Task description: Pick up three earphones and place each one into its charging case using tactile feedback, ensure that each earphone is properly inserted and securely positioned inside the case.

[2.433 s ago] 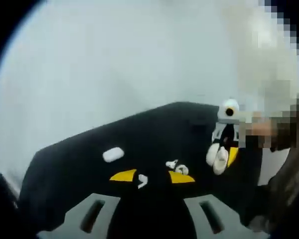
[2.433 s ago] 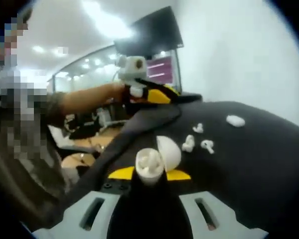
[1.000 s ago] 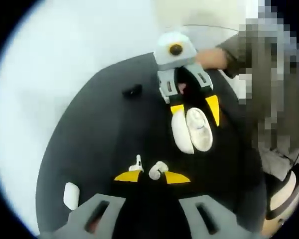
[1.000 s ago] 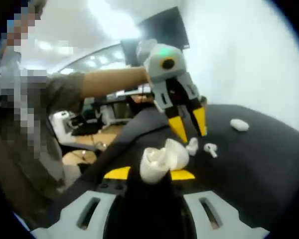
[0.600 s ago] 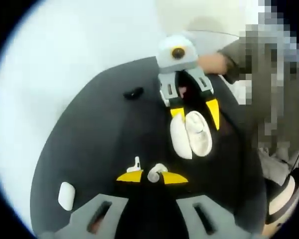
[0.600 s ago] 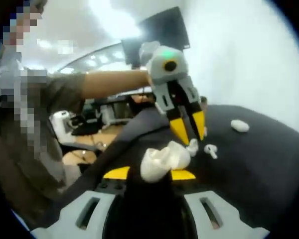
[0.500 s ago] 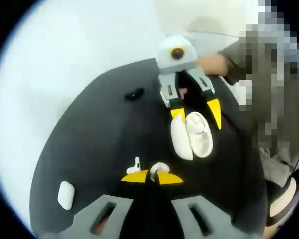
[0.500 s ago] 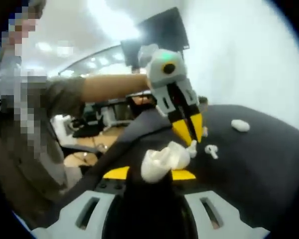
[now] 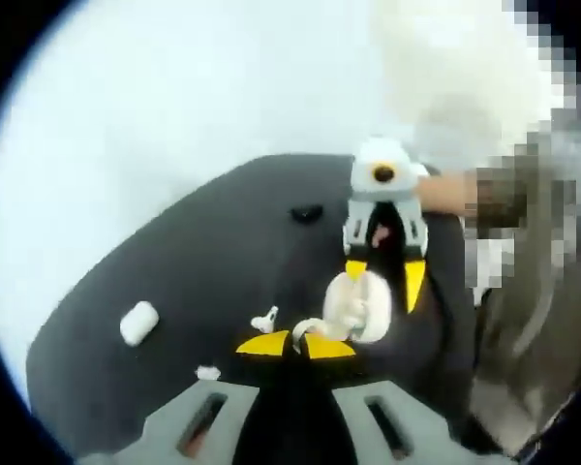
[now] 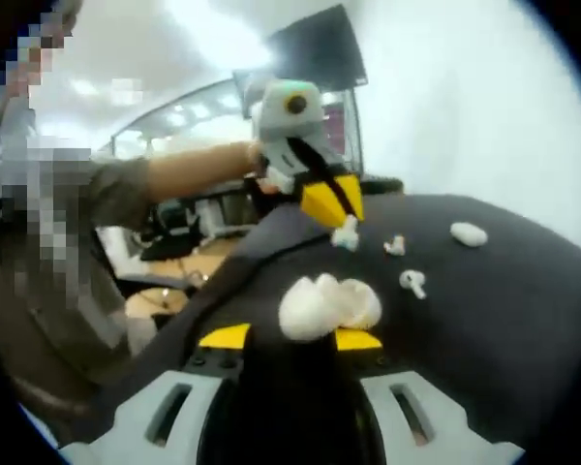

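Note:
In the left gripper view my left gripper [image 9: 295,345] is shut on a white earphone [image 9: 310,329], held just above the black table [image 9: 203,271]. Right behind it my right gripper [image 9: 382,276] holds an open white charging case [image 9: 358,305]. In the right gripper view my right gripper [image 10: 290,337] is shut on that open case [image 10: 327,305]. Beyond it the left gripper [image 10: 334,208] hangs with the earphone [image 10: 346,232] between its yellow tips. Two more earphones [image 10: 395,246] [image 10: 412,282] lie on the table.
A closed white case [image 9: 138,323] lies on the black table towards its left edge, seen also as a white case [image 10: 469,233] at the far right. A small black object [image 9: 306,211] sits near the far edge. A loose earphone [image 9: 264,320] lies by my left jaw.
My left gripper has shut on one earphone and lifted it off the table. The right gripper still holds the open case, now close beside the left jaws.

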Demonstrator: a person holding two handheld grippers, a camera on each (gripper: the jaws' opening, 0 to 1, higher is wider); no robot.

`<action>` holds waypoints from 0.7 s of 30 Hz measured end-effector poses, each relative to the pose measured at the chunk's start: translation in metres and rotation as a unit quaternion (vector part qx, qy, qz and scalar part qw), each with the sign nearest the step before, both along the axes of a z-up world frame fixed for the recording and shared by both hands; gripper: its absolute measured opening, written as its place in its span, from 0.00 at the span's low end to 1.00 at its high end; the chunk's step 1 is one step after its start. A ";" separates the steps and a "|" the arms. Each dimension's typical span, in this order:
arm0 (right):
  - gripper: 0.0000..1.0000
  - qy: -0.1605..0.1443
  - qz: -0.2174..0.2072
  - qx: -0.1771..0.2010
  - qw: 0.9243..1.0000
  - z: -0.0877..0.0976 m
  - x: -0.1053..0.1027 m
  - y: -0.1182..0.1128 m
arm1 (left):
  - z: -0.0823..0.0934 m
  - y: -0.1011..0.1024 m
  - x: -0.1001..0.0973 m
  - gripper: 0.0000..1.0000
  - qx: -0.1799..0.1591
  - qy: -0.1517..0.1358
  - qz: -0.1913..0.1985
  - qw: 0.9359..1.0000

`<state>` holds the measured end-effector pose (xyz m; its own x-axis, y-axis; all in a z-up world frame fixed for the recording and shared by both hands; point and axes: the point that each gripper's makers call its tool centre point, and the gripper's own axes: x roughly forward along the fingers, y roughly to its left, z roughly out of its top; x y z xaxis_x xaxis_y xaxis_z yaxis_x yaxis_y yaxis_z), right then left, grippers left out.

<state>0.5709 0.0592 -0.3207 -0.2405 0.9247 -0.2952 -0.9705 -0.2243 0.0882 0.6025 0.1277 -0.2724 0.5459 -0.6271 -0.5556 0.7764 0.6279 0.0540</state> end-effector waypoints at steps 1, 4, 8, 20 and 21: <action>0.31 -0.001 0.000 0.000 1.000 0.000 0.000 0.000 | -0.003 0.006 0.000 0.02 -0.003 0.011 0.030 1.000; 0.31 -0.008 0.000 0.002 1.000 -0.001 0.000 0.000 | -0.026 0.031 -0.005 0.02 0.022 0.047 0.068 0.996; 0.31 -0.014 0.001 0.002 1.000 -0.002 0.001 0.000 | -0.044 0.041 -0.004 0.03 -0.027 0.110 0.101 0.988; 0.32 -0.021 0.003 0.004 1.000 -0.003 0.003 0.001 | -0.027 0.042 0.013 0.13 -0.039 0.046 0.118 0.991; 0.31 -0.020 0.004 0.004 1.000 -0.003 0.003 0.001 | -0.019 0.035 0.010 0.12 -0.069 0.045 0.119 0.990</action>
